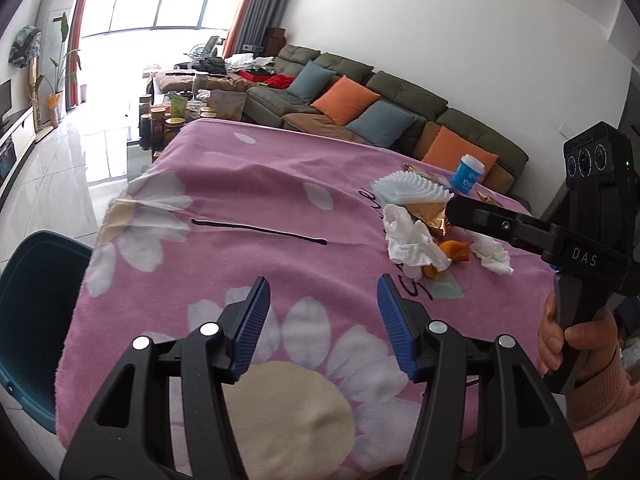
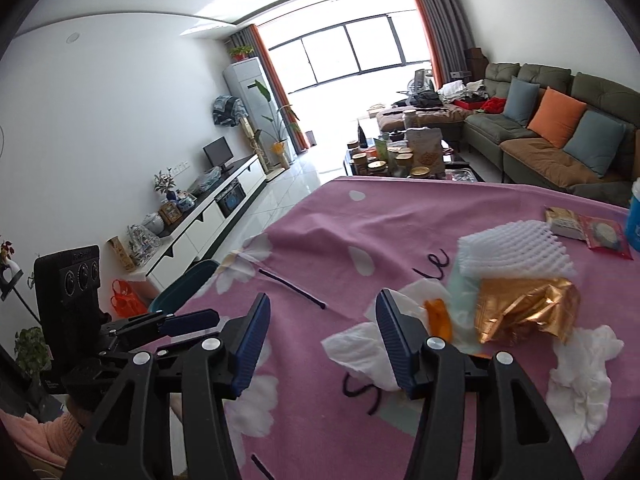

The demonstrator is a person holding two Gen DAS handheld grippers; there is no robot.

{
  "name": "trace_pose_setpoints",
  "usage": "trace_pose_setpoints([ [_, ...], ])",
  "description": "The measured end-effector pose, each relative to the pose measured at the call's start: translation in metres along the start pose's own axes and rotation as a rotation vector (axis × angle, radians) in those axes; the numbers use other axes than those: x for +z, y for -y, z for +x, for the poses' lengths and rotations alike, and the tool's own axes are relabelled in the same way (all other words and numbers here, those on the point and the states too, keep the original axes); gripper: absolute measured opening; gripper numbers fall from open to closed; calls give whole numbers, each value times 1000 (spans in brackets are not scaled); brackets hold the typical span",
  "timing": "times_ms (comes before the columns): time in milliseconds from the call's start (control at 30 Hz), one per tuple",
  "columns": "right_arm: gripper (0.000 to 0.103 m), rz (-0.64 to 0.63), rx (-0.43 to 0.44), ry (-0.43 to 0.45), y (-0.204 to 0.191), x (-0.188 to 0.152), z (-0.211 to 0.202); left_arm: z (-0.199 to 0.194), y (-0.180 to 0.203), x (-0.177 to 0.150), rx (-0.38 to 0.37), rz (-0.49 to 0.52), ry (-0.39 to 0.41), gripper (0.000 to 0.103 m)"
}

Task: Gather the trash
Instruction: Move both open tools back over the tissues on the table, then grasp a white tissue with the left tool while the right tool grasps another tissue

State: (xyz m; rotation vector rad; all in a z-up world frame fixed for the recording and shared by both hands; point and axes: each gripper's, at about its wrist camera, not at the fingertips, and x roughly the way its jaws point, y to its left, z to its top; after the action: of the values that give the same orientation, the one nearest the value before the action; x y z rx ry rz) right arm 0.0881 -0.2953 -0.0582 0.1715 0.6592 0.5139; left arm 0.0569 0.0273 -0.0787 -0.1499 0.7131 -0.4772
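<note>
- Left hand-held gripper (image 1: pixel 323 322): jaws spread wide, nothing between them. It hangs above the pink flowered blanket (image 1: pixel 240 208) that covers the bench, over a large white daisy print.
- Right hand-held gripper (image 2: pixel 322 338): jaws likewise spread, gripping nothing. Its right finger sits over the near edge of a crumpled white tissue (image 2: pixel 368 348); contact cannot be confirmed.
- Trash pile, seen from the right wrist: ahead and to the right of the right hand-held gripper. It comprises the tissue, an orange peel piece (image 2: pixel 438 316) just beyond the right finger, a crumpled gold foil wrapper (image 2: pixel 524 312), a white foam fruit net (image 2: pixel 516 248) lying behind the foil, and a second tissue wad (image 2: pixel 580 380) at far right.
- Beyond the pile: a flat snack packet (image 2: pixel 588 228) and a blue-and-white canister (image 2: pixel 633 216) at the frame edge.
- Seen from the left wrist, the same pile (image 1: pixel 420 232) lies ahead and to the right of the left hand-held gripper, with the right unit's finger reaching over it.
- A thin black stick (image 1: pixel 260 232) lies on the blanket, ahead of the left hand-held gripper and apart from the pile.
- A teal bin (image 1: pixel 36 312) stands to the left of the left hand-held gripper, beside the bench edge.
</note>
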Motion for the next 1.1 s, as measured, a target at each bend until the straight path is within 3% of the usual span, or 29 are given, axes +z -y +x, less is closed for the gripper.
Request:
trace_pose_setpoints([
  [200,54,81,-140,30,49,-16,-28,32,25,9,-65,28,-54,58],
  [333,61,122,-238,57,81,-24,-48,50,38,16,-96,39,-76,61],
  [467,63,174,-299,52,108,-32,-57,65,47,23,-95,48,-98,62],
  [667,65,219,-320,1,132,-43,-57,89,55,29,-94,44,-154,62],
  [800,65,219,-308,-31,133,-46,-49,99,56,29,-90,43,-190,54],
  [867,62,220,-299,-48,134,-48,-45,104,57,28,-96,38,-208,47],
  [967,49,235,-298,-60,137,-48,-43,108,58,28,-96,36,-220,34],
  [1100,23,244,-296,-63,137,-50,-45,109,59,26,-95,40,-226,16],
])
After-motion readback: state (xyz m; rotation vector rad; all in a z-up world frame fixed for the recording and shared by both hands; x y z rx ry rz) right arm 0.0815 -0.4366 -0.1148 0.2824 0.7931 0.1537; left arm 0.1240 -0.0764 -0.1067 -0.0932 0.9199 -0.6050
